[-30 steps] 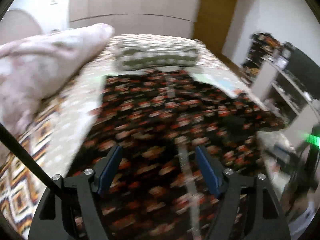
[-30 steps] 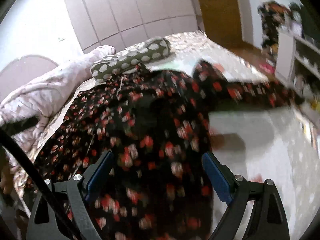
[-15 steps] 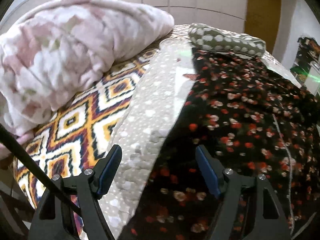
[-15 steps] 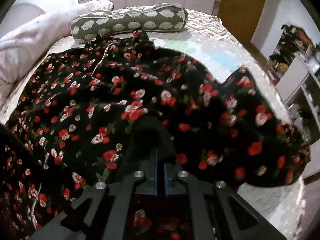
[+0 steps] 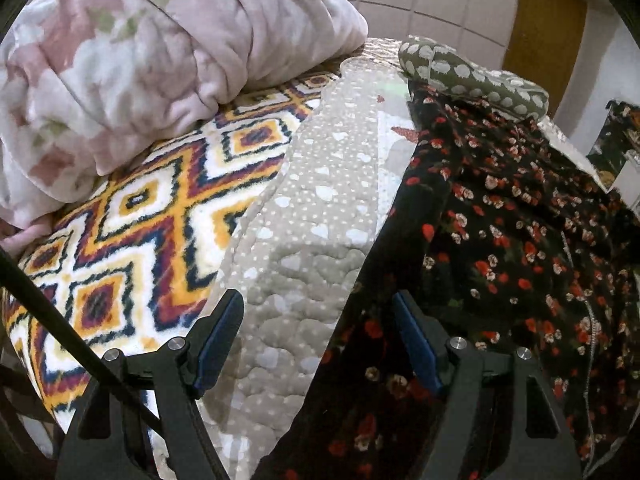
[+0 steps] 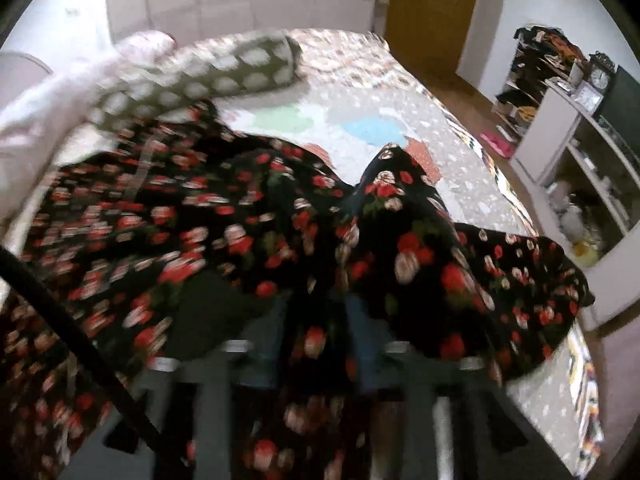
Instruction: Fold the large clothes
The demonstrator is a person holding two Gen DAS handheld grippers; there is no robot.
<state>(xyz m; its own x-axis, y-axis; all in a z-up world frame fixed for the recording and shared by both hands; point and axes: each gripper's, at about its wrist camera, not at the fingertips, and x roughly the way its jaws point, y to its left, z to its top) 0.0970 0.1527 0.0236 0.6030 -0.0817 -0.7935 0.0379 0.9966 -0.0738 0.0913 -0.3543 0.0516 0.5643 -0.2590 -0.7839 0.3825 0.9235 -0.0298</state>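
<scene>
Hovering low over the bed [image 5: 320, 200], left gripper [image 5: 318, 340] with jaws spread wide, nothing between the blue pads [image 5: 216, 340]. Pointing along the near edge of the black floral dress [image 5: 520, 248]; one finger above the beige heart-print quilt, the other above the dress hem. Angled slightly down toward the mattress.

Lying spread across the bed, the dress, reaching toward the olive spotted bolster [image 5: 472, 76]. Left of the dress: a strip of bare quilt, then a diamond-patterned blanket [image 5: 132, 224], then a bunched pink fleece blanket [image 5: 140, 60] piled on it.

Tilted down over the same dress [image 6: 224, 240], right gripper [image 6: 316, 320], jaws closed on a fold of the fabric; cloth draped over the fingers and raised into a peak in front of them. Much motion blur in the right wrist view, so exact contact between pads and cloth hard to make out. Hanging off to the right of the peak, a loose flap of the dress, over the bed edge.

Beyond the dress: the bolster [image 6: 208, 76], blurred, and pale quilt with green and blue patches. Far right of the dress, white open shelves [image 6: 580, 148] holding clutter too small to identify, with two clocks [image 6: 596, 84] on top. Behind the bed, a brown door [image 6: 424, 16].
</scene>
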